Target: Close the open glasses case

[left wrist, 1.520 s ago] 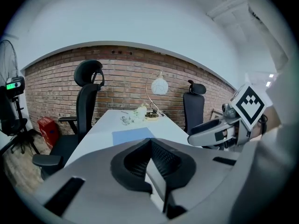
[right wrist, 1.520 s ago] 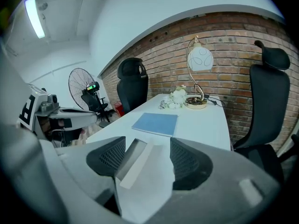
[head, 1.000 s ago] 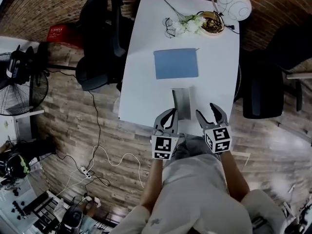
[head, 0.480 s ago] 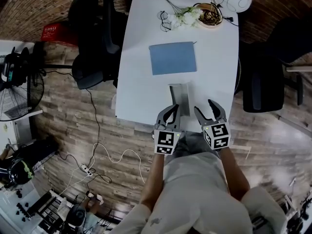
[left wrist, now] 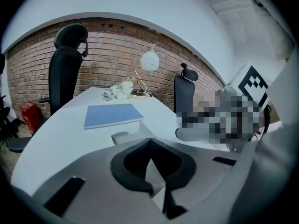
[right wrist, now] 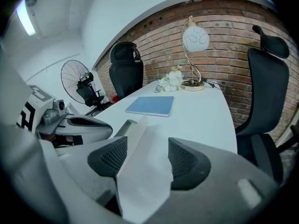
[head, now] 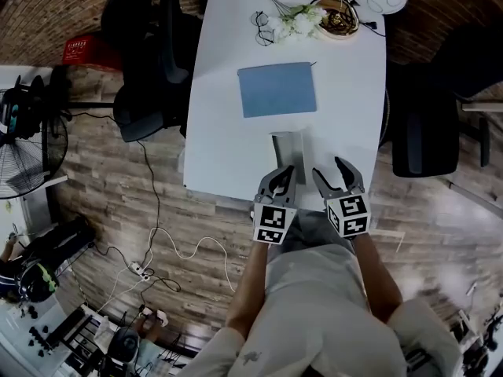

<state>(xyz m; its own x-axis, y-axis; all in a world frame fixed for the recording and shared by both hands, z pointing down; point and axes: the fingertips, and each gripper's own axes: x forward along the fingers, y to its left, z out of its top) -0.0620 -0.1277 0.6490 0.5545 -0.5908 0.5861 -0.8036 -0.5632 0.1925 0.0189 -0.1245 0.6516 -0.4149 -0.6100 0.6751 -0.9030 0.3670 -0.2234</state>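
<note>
Jaws: left gripper closed, empty; right gripper open, astride lid | Step: reaching glasses case, lower centre | Next: you fold lid down.

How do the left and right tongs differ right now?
The left tongs are shut, tips touching, nothing between them; the right tongs are spread apart. The right tongs have the pale flap of the glasses case standing between them, unclamped; the left tongs only point at the case. Both sit at the near edge of the white table, each carrying a marker cube.
</note>
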